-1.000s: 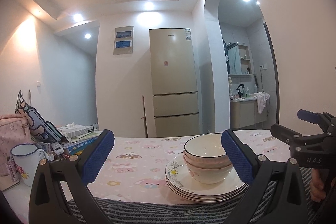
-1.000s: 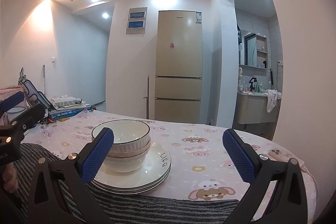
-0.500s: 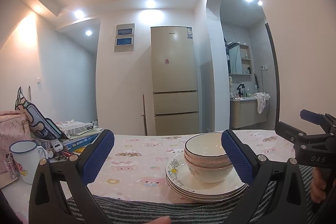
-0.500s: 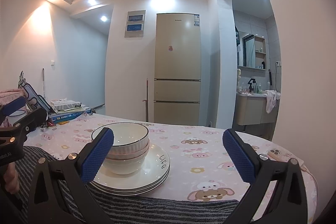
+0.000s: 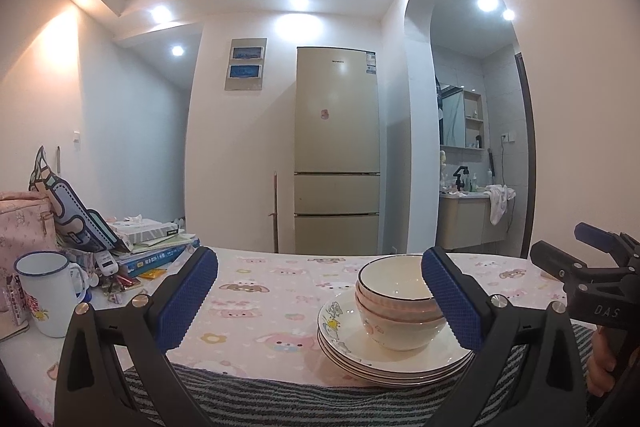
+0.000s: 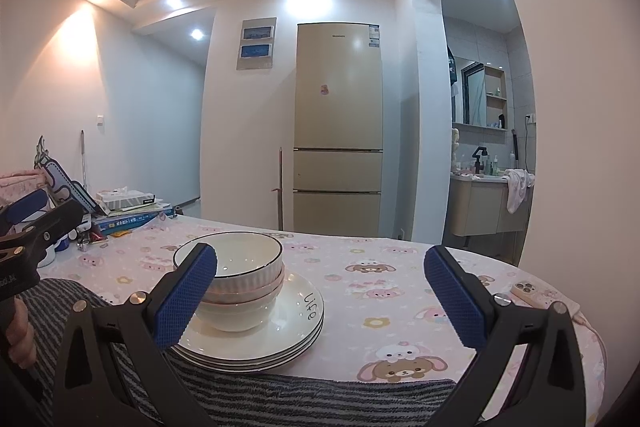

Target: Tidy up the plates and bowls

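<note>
A stack of white plates (image 5: pixel 384 367) (image 6: pixel 296 319) rests on the pink patterned tablecloth near the table's front edge. Nested bowls (image 5: pixel 394 301) (image 6: pixel 240 279) stand on top of the plates, the upper one white with a dark rim. My left gripper (image 5: pixel 320 297) is open and empty, held back from the stack, which sits toward its right finger. My right gripper (image 6: pixel 320 295) is also open and empty, with the stack toward its left finger. Each gripper shows at the edge of the other's view, the right gripper (image 5: pixel 592 279) and the left gripper (image 6: pixel 32 227).
A white enamel mug (image 5: pixel 48 293), a pink bag (image 5: pixel 20 223) and piled books (image 5: pixel 156 247) crowd the table's left end. A phone (image 6: pixel 534 293) lies at the right edge. A striped cloth (image 6: pixel 280 395) covers the front edge. A fridge (image 5: pixel 336 171) stands beyond the table.
Both grippers have tilted slightly, so the scene sits a little lower in view; the plates and bowls have not moved and both grippers stay open.
</note>
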`<action>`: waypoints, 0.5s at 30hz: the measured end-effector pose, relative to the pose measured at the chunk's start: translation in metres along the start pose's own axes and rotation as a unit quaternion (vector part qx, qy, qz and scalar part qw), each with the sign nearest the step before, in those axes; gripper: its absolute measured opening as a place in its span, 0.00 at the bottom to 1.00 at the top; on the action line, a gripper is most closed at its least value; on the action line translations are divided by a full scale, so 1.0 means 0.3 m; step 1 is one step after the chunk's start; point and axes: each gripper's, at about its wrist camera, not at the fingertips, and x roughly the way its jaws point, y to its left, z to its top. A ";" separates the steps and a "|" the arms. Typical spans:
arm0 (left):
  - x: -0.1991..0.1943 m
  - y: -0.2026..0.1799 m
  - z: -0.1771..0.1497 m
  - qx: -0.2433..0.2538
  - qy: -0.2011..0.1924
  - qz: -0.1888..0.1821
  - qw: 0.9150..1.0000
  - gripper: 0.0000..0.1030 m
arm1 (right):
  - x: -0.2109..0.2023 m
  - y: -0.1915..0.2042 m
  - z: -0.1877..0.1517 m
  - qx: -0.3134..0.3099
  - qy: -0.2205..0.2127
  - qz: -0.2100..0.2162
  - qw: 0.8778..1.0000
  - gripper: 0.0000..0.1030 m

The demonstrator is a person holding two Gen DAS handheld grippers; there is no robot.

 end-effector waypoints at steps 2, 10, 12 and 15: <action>0.000 0.002 -0.001 0.000 0.001 0.000 1.000 1.00 | 0.000 0.000 0.000 0.001 -0.001 0.000 1.000 1.00; 0.003 0.005 -0.002 -0.001 0.010 0.000 1.000 1.00 | -0.003 0.000 -0.001 0.001 -0.004 -0.001 1.000 1.00; 0.009 0.001 0.001 0.002 0.012 0.001 1.000 1.00 | -0.001 -0.002 -0.002 0.001 -0.003 -0.001 1.000 1.00; 0.013 -0.008 0.002 0.008 0.013 0.002 1.000 1.00 | 0.001 0.000 -0.002 0.001 0.000 -0.001 1.000 1.00</action>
